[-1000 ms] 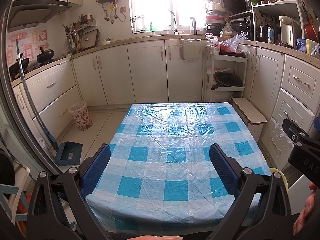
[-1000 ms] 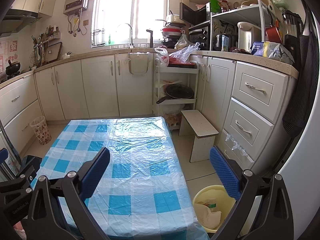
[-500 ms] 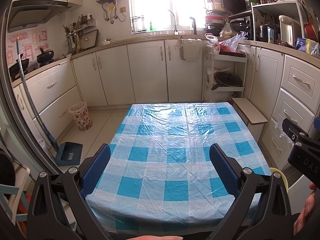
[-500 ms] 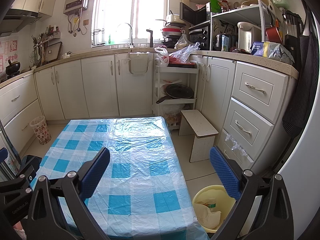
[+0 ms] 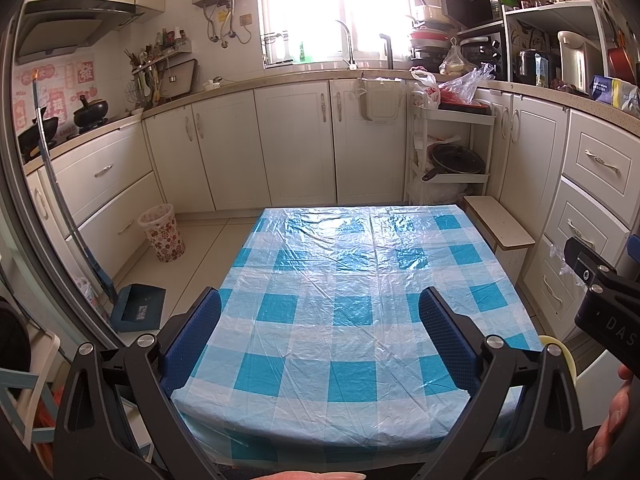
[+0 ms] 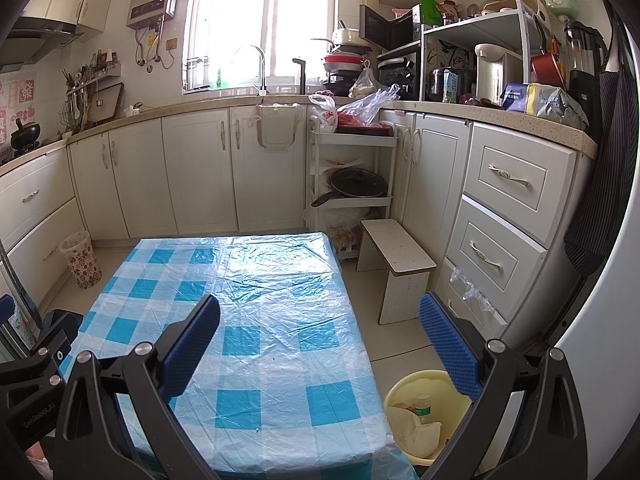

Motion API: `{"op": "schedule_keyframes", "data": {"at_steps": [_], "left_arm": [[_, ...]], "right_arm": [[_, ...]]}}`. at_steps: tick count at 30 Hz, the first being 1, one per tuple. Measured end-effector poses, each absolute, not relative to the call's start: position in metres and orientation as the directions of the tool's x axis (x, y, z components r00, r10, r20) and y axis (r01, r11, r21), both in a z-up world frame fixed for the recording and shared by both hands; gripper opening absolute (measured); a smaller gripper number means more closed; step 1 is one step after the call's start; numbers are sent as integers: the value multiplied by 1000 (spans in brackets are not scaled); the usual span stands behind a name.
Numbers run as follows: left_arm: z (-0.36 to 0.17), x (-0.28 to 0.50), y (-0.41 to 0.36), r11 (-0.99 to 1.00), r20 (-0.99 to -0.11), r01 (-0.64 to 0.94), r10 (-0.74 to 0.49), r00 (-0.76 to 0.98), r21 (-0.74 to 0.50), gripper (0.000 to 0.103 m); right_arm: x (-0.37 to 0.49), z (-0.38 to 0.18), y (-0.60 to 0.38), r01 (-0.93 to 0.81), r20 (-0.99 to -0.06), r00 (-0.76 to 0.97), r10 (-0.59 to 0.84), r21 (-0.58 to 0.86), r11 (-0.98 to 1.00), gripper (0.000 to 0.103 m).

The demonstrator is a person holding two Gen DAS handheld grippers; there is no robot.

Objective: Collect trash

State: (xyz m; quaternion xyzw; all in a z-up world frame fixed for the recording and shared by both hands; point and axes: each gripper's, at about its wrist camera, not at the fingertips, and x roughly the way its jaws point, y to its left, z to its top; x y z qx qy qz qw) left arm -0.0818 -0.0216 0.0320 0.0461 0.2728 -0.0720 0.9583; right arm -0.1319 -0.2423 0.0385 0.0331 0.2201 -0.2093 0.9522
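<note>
The table (image 5: 352,280) wears a blue and white checked plastic cloth, and no loose trash shows on it. My left gripper (image 5: 320,336) hovers open over its near edge with nothing between the fingers. My right gripper (image 6: 320,346) is open too, spanning the table's right side (image 6: 272,320) and the floor. Below its right finger a yellow basin (image 6: 404,390) stands on the floor, holding a small green-capped bottle (image 6: 422,404) and crumpled paper (image 6: 408,428). Each gripper shows at the edge of the other's view.
A floral waste basket (image 5: 162,232) and a blue dustpan (image 5: 136,308) sit on the floor to the left. A white stool (image 6: 396,256) stands right of the table, by the drawers. A rolling rack with a pan (image 6: 356,184) stands behind. Cabinets ring the room.
</note>
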Motion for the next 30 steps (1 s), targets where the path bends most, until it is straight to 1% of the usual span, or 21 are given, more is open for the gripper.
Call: {"op": "schedule_keyframes", "data": {"at_steps": [12, 16, 20, 24, 30], "left_arm": [[34, -81, -19, 986, -528, 158, -108, 842, 50, 95], [39, -86, -17, 987, -491, 150, -100, 865, 63, 95], [41, -89, -17, 984, -472, 153, -92, 877, 93, 95], [39, -83, -15, 982, -501, 172, -111, 858, 77, 95], [33, -73, -5, 985, -529, 161, -105, 842, 61, 95]], "right_arm": [[-131, 39, -242, 413, -434, 815, -384, -31, 910, 96], [-132, 39, -243, 413, -435, 814, -385, -32, 910, 96], [-132, 39, -243, 412, -435, 814, -385, -33, 910, 96], [-131, 36, -244, 407, -445, 810, -382, -42, 912, 96], [-117, 24, -246, 350, -497, 805, -323, -40, 936, 96]]}}
